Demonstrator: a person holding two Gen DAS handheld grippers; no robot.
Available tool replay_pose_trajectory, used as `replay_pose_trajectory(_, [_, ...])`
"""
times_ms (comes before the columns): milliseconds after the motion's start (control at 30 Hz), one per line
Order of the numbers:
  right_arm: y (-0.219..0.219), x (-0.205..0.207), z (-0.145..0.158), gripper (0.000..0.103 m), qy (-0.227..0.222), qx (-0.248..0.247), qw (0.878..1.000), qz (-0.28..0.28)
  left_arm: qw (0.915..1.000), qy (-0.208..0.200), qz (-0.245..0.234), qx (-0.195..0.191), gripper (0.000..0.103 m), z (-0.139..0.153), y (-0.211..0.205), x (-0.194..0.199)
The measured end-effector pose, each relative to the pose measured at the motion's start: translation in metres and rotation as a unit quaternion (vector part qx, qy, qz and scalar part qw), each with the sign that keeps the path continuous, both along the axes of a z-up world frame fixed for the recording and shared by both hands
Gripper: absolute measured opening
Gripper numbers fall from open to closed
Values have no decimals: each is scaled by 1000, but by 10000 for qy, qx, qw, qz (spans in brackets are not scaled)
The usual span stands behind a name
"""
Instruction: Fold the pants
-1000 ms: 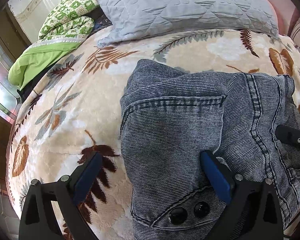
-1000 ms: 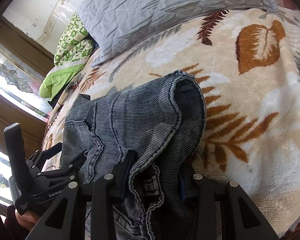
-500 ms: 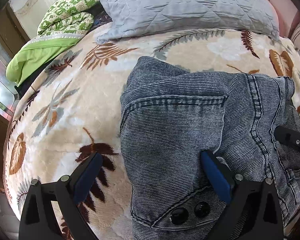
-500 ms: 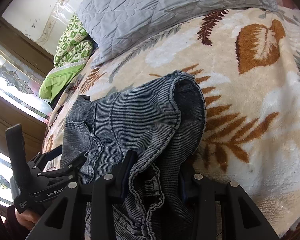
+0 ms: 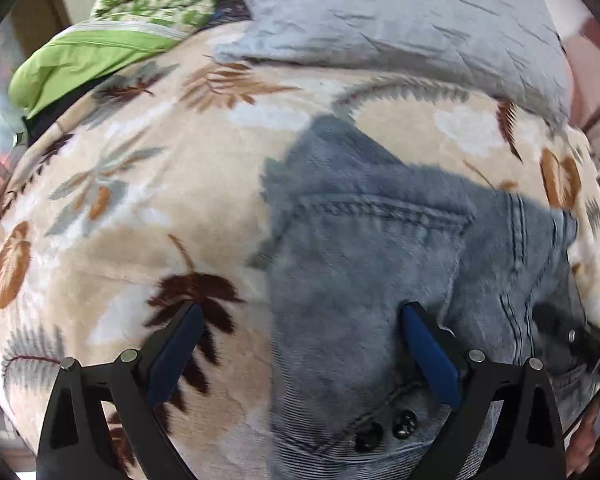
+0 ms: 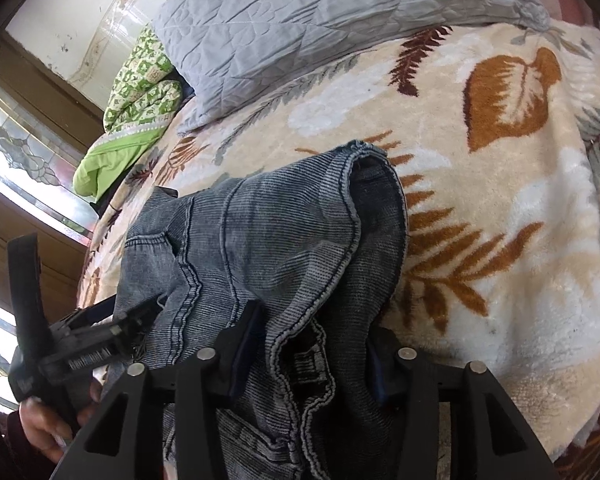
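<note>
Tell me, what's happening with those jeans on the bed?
A person with a gripper in each hand is folding blue jeans on a leafy blanket. The right gripper is shut on a bunched edge of the jeans. The left gripper is open, one finger over the denim and one over the blanket, gripping nothing. The jeans lie in a rumpled bundle, not a neat fold yet. A grey pillow sits behind them.

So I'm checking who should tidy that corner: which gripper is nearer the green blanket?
Left. The left gripper hangs open over the jeans edge on the green blanket side; the right gripper is shut on the jeans, farther from the blanket.
</note>
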State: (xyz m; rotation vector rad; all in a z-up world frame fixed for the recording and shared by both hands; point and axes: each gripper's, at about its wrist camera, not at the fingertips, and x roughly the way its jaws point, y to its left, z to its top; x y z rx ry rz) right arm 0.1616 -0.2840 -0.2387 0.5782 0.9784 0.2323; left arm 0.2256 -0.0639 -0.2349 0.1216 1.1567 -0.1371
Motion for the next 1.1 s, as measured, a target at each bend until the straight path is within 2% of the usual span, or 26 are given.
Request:
replay_pose_trajectory(100, [1, -1, 0, 52, -13, -137, 9999, 38, 9989, 318, -211, 283, 100, -5, -8, 1])
replay_pose_trajectory(333, [-4, -2, 3, 54, 22, -156, 9998, 127, 9974, -28, -486, 539, 97, -6, -21, -21])
replay_pose_trajectory(500, [4, -3, 5, 54, -91, -535, 9982, 269, 9978, 140, -533, 359, 99, -13, -14, -13])
replay_pose_trajectory(767, [11, 7, 3, 53, -49, -723, 9971, 253, 9965, 224, -764, 247, 100, -16, -13, -7])
replay_pose_trajectory(967, [9, 10, 2, 53, -97, -673, 9973, 274, 9952, 241, -925, -210, 100, -19, -1, -3])
replay_pose_trajectory(1100, [12, 8, 2, 53, -199, -781, 9964, 247, 9936, -21, -1011, -495, 100, -21, 6, -8])
